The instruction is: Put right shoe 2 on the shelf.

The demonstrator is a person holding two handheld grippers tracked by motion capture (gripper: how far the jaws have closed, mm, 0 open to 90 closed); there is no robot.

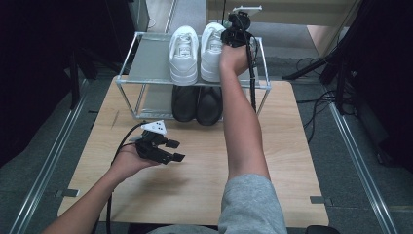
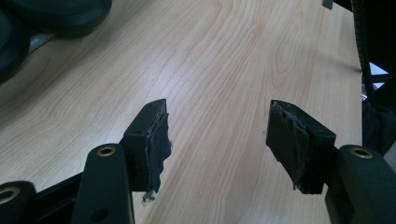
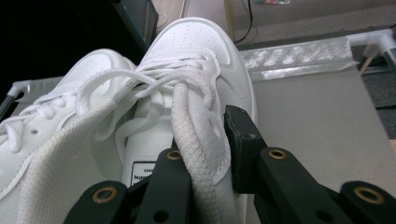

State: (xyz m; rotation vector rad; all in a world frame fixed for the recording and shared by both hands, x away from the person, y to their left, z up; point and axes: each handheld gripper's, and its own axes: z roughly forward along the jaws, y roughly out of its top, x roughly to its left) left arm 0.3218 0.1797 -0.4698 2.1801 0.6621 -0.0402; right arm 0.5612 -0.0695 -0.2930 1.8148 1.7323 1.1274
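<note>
Two white sneakers stand side by side on the top shelf of a metal shoe rack. My right gripper is at the heel of the right white sneaker. In the right gripper view the jaws of my right gripper straddle this sneaker's padded collar, one inside and one pressed on the outer wall. The left white sneaker lies alongside. My left gripper hovers over the wooden table, its jaws wide apart and empty.
A pair of black shoes sits on the rack's lower level, toes toward me, and one shows at the corner of the left gripper view. The grey top shelf is bare to the right of the sneakers. Cables lie on the floor at right.
</note>
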